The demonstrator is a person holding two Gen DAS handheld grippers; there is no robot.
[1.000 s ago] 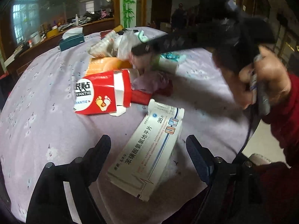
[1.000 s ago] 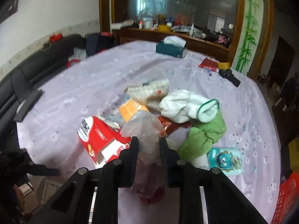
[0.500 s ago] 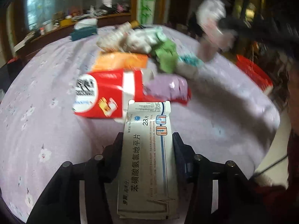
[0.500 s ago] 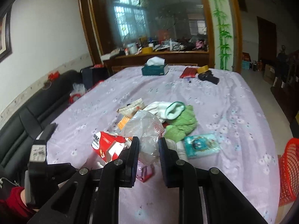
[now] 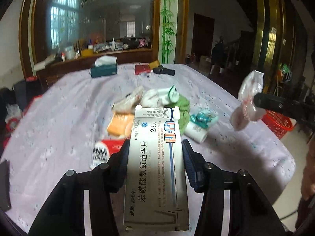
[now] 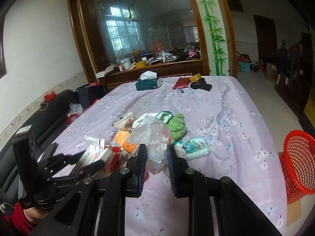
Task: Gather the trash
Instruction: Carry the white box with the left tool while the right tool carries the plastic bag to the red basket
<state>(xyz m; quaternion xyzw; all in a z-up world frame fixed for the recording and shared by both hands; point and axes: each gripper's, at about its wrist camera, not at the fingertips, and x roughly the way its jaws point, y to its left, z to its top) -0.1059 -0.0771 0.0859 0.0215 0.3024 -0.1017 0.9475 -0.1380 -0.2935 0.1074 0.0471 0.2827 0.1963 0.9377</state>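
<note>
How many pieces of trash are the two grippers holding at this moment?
2. The left hand-held gripper holds the white medicine box; the right hand-held gripper holds the clear plastic bag.

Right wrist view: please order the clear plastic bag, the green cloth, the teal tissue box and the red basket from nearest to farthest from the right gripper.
1. Clear plastic bag: pinched in the right gripper.
2. Green cloth: just beyond the bag, mid-table.
3. Red basket: off the table, on the right.
4. Teal tissue box: at the far end.
</note>
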